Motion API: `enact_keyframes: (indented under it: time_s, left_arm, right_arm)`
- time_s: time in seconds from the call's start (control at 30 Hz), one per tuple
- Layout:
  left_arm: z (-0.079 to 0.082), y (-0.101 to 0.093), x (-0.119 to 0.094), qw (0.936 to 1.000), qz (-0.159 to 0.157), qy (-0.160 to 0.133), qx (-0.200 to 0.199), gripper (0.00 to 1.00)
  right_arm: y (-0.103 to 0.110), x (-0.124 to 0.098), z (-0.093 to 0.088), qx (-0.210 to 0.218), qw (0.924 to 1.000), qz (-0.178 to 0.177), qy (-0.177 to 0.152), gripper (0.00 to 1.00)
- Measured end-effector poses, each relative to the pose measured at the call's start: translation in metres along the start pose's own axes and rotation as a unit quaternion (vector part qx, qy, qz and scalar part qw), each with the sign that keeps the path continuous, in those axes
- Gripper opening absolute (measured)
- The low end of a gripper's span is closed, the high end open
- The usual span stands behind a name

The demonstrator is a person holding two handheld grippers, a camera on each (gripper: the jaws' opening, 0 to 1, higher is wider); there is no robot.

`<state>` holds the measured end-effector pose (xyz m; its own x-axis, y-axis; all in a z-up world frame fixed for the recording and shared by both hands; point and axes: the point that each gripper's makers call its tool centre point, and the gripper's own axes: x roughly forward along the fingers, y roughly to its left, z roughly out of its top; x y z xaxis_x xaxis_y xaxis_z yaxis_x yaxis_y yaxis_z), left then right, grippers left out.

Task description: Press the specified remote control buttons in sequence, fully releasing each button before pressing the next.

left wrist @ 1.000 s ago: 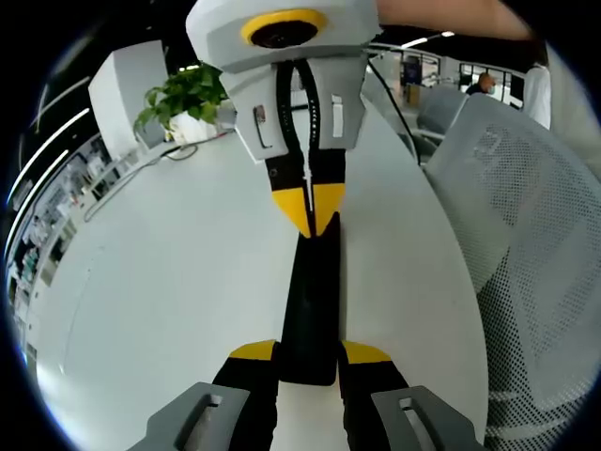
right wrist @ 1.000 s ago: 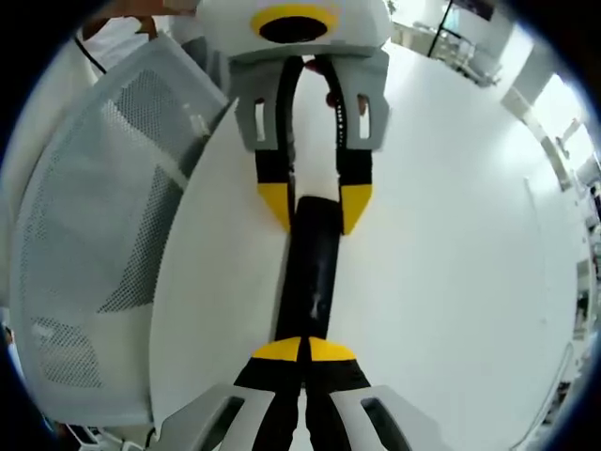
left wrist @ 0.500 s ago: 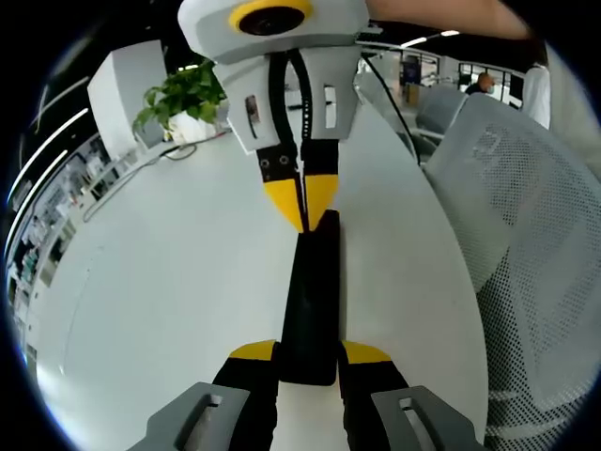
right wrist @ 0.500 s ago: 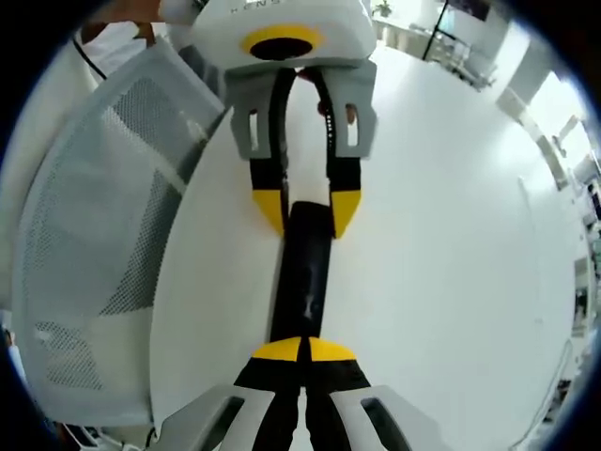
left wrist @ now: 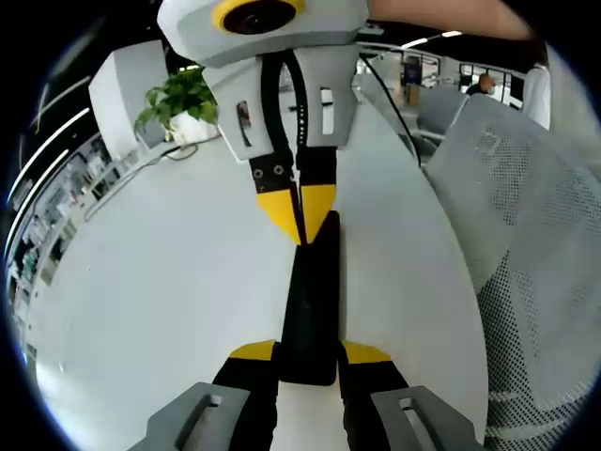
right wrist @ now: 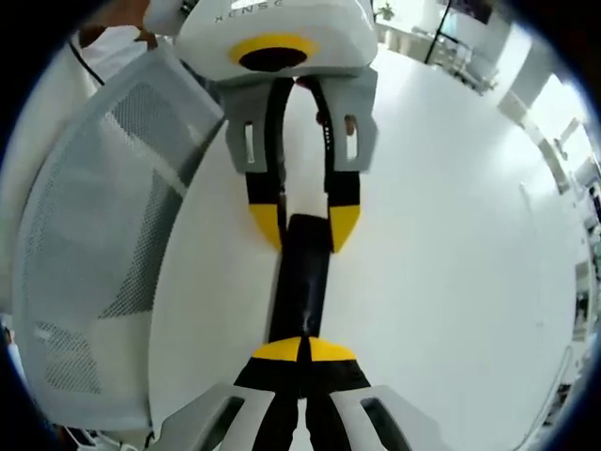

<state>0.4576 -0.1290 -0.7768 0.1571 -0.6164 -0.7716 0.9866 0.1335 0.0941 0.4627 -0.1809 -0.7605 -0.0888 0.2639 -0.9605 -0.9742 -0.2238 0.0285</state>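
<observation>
The landmark is the black remote control (left wrist: 312, 301), a long thin bar that lies flat on the white table (left wrist: 160, 282).

In the left gripper view, the left gripper (left wrist: 308, 362) is nearest, at the near end of the remote. Its two yellow-tipped jaws stand on both sides of this end and seem to touch its edges, so it pinches the remote and keeps it steady. At the far end of the remote the right gripper (left wrist: 299, 209) points down with its jaws pressed together into one yellow point. This point is on or just above the top face; the pictures do not show if it really presses a button.

In the right gripper view the order is opposite: the right gripper (right wrist: 300, 350), with tips together, is over the near end of the remote (right wrist: 302, 277), and the left gripper (right wrist: 302, 225) holds the far end between its spread jaws.

The remote probably is light, stiff and smooth, so it can slide on the table when it is pushed. The good place to hold is the narrow side edges at one end, away from the buttons.

Beyond the remote, a mesh chair (left wrist: 526, 244) is beside the table, and a green plant (left wrist: 178, 99) stands far at the table's back.
</observation>
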Motion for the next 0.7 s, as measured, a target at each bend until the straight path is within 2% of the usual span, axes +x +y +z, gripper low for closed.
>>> enact_keyframes:
  time_s: [0.27, 0.7]
  left_arm:
    - [-0.0001, 0.0001, 0.0000, 1.0000, 0.000, -0.002, 0.000, 0.24]
    - [0.0000, 0.0002, -0.0002, 1.0000, -0.001, -0.005, 0.000, 0.24]
  right_arm:
    - [-0.0028, 0.0033, 0.0074, -0.003, 1.0000, 0.002, -0.005, 0.00]
    - [-0.0055, 0.0094, 0.0098, -0.007, 0.9999, 0.007, -0.001, 0.00]
